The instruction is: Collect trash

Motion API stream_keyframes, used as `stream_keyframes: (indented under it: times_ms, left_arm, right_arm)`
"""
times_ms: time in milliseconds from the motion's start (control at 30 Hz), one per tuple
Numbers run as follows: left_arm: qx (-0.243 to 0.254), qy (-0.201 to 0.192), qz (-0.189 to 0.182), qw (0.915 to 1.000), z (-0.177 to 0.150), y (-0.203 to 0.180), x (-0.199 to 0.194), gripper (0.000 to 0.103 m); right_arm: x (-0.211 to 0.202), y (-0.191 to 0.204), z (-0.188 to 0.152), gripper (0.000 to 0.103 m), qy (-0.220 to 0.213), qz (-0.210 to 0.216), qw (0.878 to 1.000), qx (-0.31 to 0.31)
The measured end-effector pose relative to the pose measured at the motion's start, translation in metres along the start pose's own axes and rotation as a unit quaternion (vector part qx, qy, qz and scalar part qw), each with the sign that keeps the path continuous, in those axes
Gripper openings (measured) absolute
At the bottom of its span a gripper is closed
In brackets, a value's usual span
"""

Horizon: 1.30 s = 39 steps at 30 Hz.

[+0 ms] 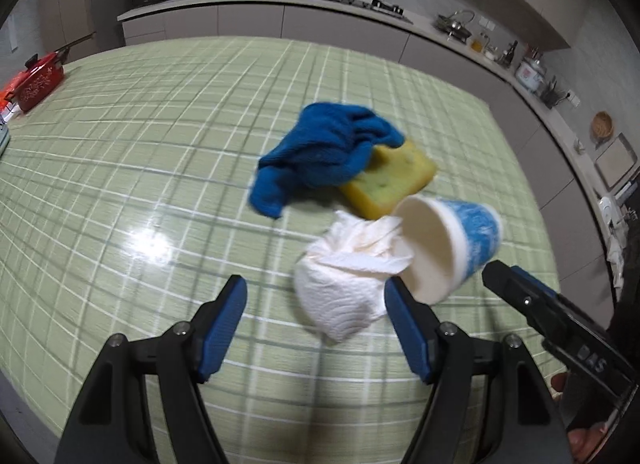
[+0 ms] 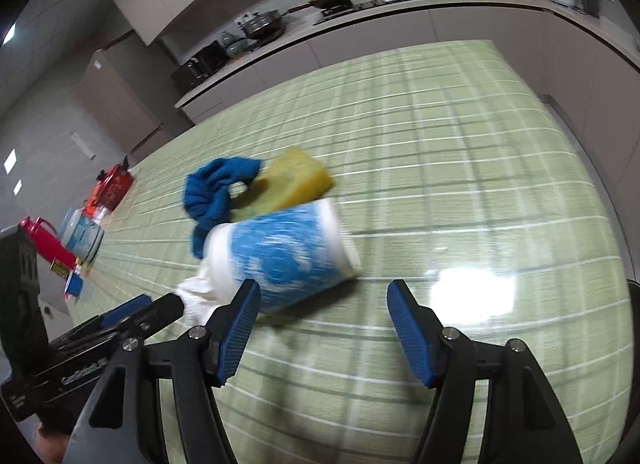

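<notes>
The left gripper [image 1: 316,316] hangs spread wide with nothing between its blue pads, and the crumpled paper towel [image 1: 344,284] lies just ahead, touching or nearly touching the right-hand pad; the right gripper [image 2: 320,316] is likewise spread and empty, its left-hand pad at the wall of the tipped paper cup [image 2: 280,260], though whether it touches is lost in the blur; the step in hand looks like the approach to a first pickup, the towel for the left, the cup for the right; each next needs its jaws brought squarely around its piece before squeezing, gently on the cup, which would probably crush or roll; the towel spills from the cup's mouth, so lifting one may drag the other; just beyond lie a blue cloth [image 1: 320,148] draped over a yellow sponge [image 1: 394,176], on the green checked tablecloth [image 1: 140,136].
</notes>
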<state>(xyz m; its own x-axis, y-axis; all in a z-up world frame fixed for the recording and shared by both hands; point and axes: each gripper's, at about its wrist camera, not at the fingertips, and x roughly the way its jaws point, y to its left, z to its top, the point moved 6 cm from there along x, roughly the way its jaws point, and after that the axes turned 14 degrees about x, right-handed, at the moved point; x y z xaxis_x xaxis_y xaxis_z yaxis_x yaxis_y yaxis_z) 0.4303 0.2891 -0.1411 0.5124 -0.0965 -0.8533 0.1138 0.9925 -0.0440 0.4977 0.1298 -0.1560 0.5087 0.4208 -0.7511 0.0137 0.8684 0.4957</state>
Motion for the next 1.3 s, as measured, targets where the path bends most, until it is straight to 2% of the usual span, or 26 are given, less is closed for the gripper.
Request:
stream_keyframes:
  times_ms: [167, 367, 467, 800, 967, 1300]
  left_arm:
    - [0.001, 0.009, -0.002, 1.0000, -0.005, 0.006, 0.006, 0.072]
    - [0.015, 0.009, -0.010, 0.9998, -0.005, 0.005, 0.007, 0.072]
    - [0.019, 0.011, -0.014, 0.9997, -0.004, 0.004, 0.009, 0.072]
    - [0.029, 0.010, -0.028, 0.9991, 0.001, -0.011, 0.014, 0.072]
    - [0.035, 0.014, -0.024, 0.9990, 0.001, -0.017, 0.019, 0.072]
    - [0.035, 0.018, -0.016, 0.9991, 0.005, -0.013, 0.033, 0.072]
  right_arm:
    - [0.010, 0.023, -0.014, 0.068, 0.008, 0.008, 1.000, -0.016]
    - [0.025, 0.020, -0.024, 0.068, 0.020, -0.022, 1.000, -0.008]
    - [0.026, 0.014, -0.024, 0.068, 0.012, -0.039, 0.999, -0.008]
    - [-0.014, -0.053, -0.005, 0.068, -0.025, -0.081, 0.996, 0.035]
    - [-0.028, -0.065, 0.000, 0.068, -0.029, -0.068, 0.996, 0.046]
    - [-0.030, -0.027, -0.002, 0.068, -0.022, -0.018, 0.999, 0.029]
